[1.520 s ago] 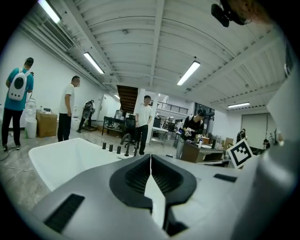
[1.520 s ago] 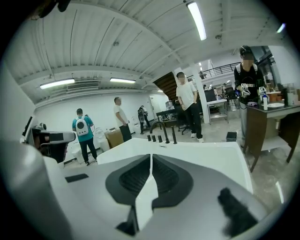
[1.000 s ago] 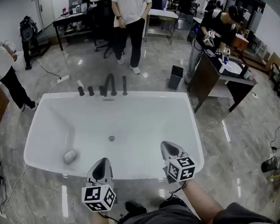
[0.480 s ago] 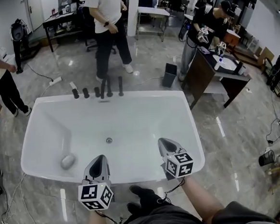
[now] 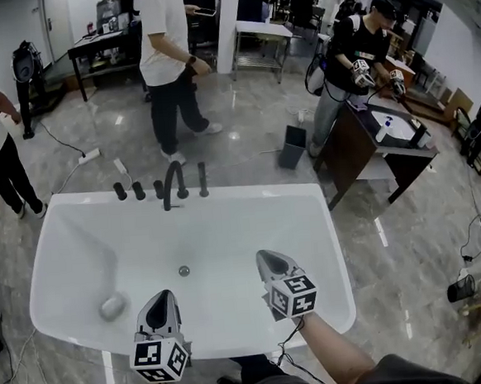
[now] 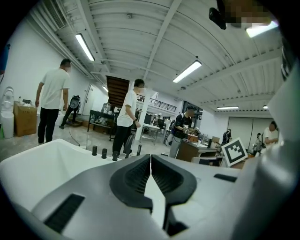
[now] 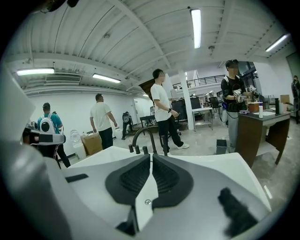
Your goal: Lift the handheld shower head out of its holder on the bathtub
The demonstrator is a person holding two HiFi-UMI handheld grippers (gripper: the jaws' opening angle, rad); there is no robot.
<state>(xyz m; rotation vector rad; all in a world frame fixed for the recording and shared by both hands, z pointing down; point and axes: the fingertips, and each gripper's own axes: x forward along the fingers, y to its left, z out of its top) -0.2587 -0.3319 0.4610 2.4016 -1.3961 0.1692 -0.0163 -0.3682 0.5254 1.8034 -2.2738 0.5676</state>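
Marble-patterned flooring of a large workshop surrounded a white bathtub (image 5: pixel 257 192), and several people stood beyond it.

**Head view.** A row of dark fittings stood on the far rim: three short knobs (image 5: pixel 138 190), an arched spout (image 5: pixel 172 182) and, just right of it, a slim upright rod read as the handheld shower head (image 5: pixel 202 179), seated in its holder. The left gripper (image 5: pixel 160 295) and right gripper (image 5: pixel 263 255) hung over the near rim, well apart from the fittings.

**Left gripper view.** The jaws were pressed together with nothing between them. The shower head (image 6: pixel 139 150) lay far ahead, slightly left of the jaw line.

**Right gripper view.** The jaws were likewise clenched on nothing. The shower head (image 7: pixel 164 143) stood just right of the spout (image 7: pixel 140 136), almost in line with the jaws.

**Judged step.** This was the reach across the tub, and the right gripper seemed the better placed. Its jaws would need to part before arrival, straddle the rod clear of the spout and close firmly. The pull should then run straight up along the holder's axis, since a sideways pull could jam the rod or snag any hose attached.
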